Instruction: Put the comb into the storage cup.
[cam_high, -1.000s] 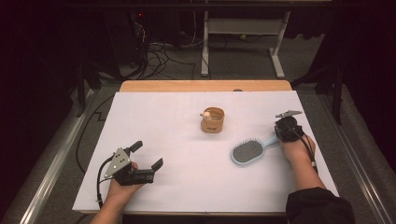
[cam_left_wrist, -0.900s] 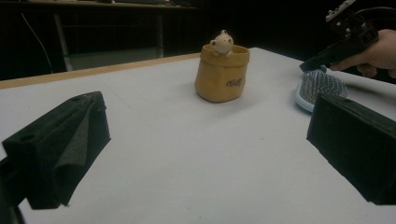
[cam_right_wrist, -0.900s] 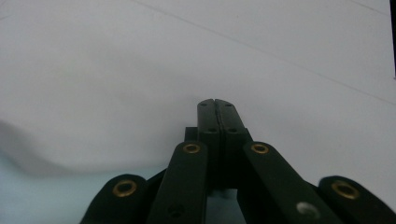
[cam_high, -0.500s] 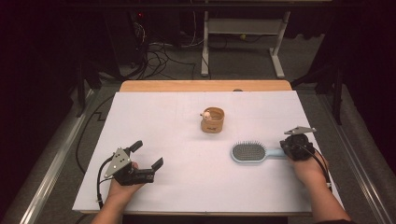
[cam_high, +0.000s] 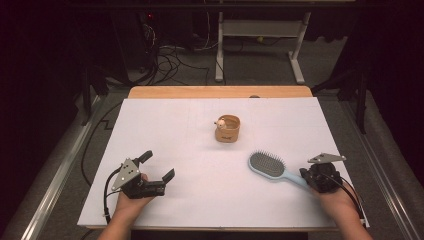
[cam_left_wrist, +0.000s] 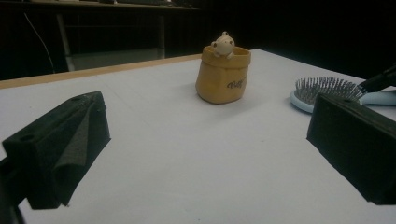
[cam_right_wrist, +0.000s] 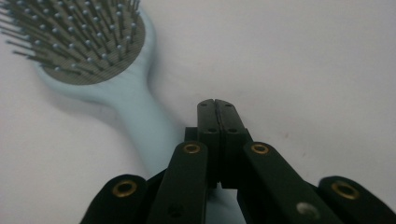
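Note:
A light blue hairbrush (cam_high: 266, 164) lies bristles up on the white table cover (cam_high: 200, 200), its handle pointing toward the right edge. My right gripper (cam_high: 303, 172) is at the end of that handle. In the right gripper view its jaws are pressed flat together (cam_right_wrist: 215, 105), and the hairbrush (cam_right_wrist: 88, 46) handle runs along their left side and under them. My left gripper (cam_high: 159, 165) rests near the front left, wide open (cam_left_wrist: 210, 154) with nothing between its jaws. A small tan pouch with a toy figure peeking out (cam_high: 227, 128) stands mid-table, seen ahead of the left jaws (cam_left_wrist: 223, 74).
The wooden table edge (cam_high: 220, 92) shows at the far side. Beyond it a white desk frame (cam_high: 257, 35) and cables (cam_high: 170, 55) sit on the dark floor. Metal rails (cam_high: 55, 175) run along both sides of the table.
My right gripper has swung from the far right toward the front right. The brush handle turned with it, while the brush head stayed nearly in place. The left gripper has not moved.

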